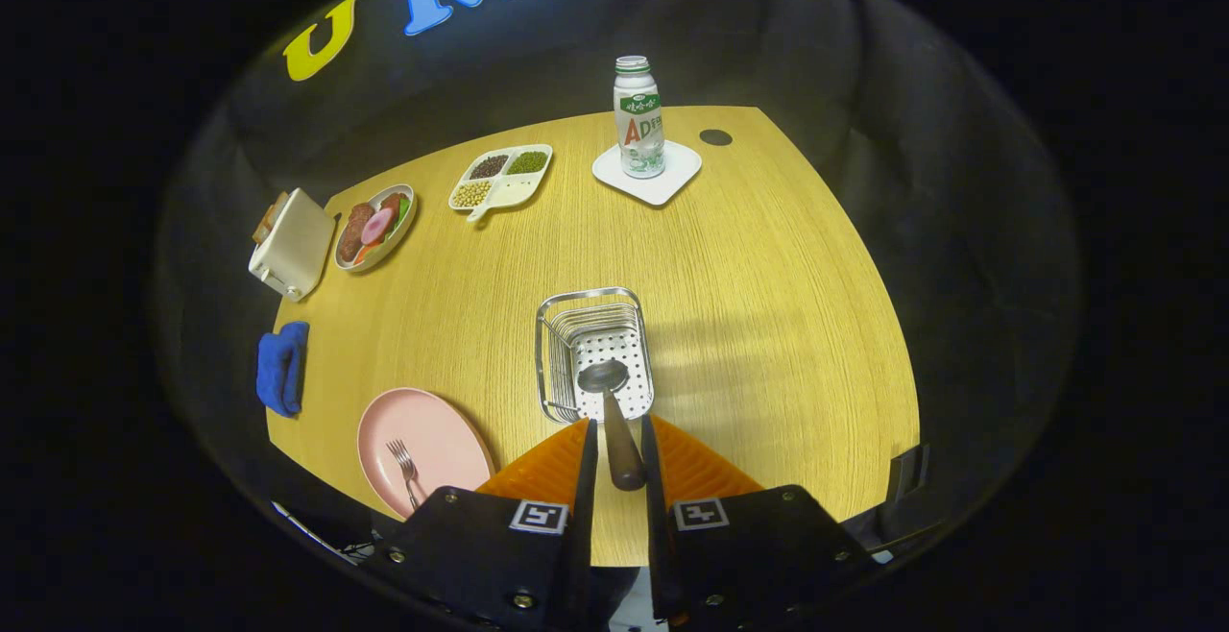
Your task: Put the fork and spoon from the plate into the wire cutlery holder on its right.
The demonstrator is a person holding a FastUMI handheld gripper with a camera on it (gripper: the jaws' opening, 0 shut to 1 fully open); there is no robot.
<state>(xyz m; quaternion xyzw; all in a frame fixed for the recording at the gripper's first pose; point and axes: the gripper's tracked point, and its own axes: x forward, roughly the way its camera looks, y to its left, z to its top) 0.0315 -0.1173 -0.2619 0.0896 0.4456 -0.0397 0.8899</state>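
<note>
Fingers point(615, 449) are clamped on the dark handle of the spoon point(609, 401), whose bowl hangs over the perforated floor of the wire cutlery holder point(595, 349) just ahead of them. The fork point(403, 467) lies on the pink plate point(422, 440) near the worktop's point(768, 305) front edge, to the holder's left, so half the job is left.

To finish this step well, I would bring the spoon lower until its bowl sits inside the wire walls, not above the rim, then part the fingers gently so it settles instead of dropping and bouncing out. Keeping the handle tilted toward the near wall should let it lean there. The holder looks light and could slide if a wire is nudged, so the withdrawal ought to go straight back and up.
</note>
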